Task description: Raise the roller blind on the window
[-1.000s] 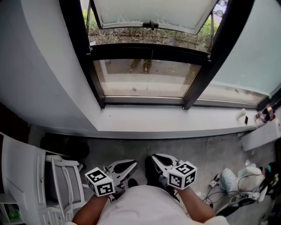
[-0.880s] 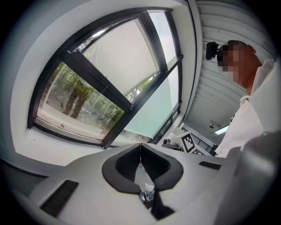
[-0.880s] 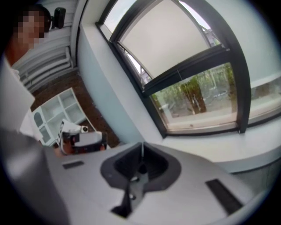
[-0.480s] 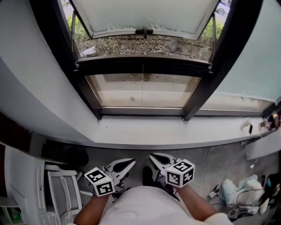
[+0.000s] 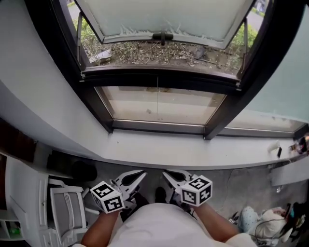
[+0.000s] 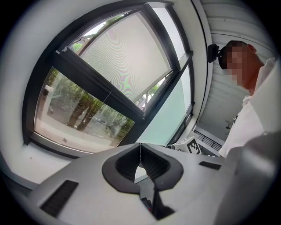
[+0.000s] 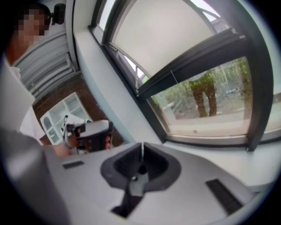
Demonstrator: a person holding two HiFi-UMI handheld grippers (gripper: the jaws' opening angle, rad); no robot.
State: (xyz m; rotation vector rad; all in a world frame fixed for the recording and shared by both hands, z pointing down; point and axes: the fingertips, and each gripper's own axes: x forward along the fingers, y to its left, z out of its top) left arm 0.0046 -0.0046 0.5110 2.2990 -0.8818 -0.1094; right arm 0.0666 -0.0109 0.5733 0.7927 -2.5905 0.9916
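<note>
- Left gripper (image 5: 137, 174): jaws clenched tip to tip, with nothing between them. It is held low in front of the person's torso, above the floor.
- Right gripper (image 5: 169, 175): jaws also clenched, nothing held. It sits just beside the left gripper at the same height.
- Blind (image 5: 164, 14): a pale panel across the upper part of the window. Its lower edge, with a dark handle (image 5: 162, 36), lies just above the dark crossbar (image 5: 159, 77). The left gripper view shows a fine mesh texture on it, so it is judged to be the blind fabric.
- Lower pane (image 5: 159, 103): bare glass, not covered.
- Cord (image 5: 157, 89): a thin line hangs down the middle of the lower pane. It is probably the pull cord, but this cannot be confirmed.
- Sill (image 5: 193, 152): lies between the grippers and the window. Both grippers are well apart from the blind and the cord.
- Progress: the raise has not begun. No contact is made and the blind stands lowered over the upper pane.
- Remaining, as judged: reach over the sill, release one gripper's jaws, grasp the cord or the handle, and draw the blind up.
</note>
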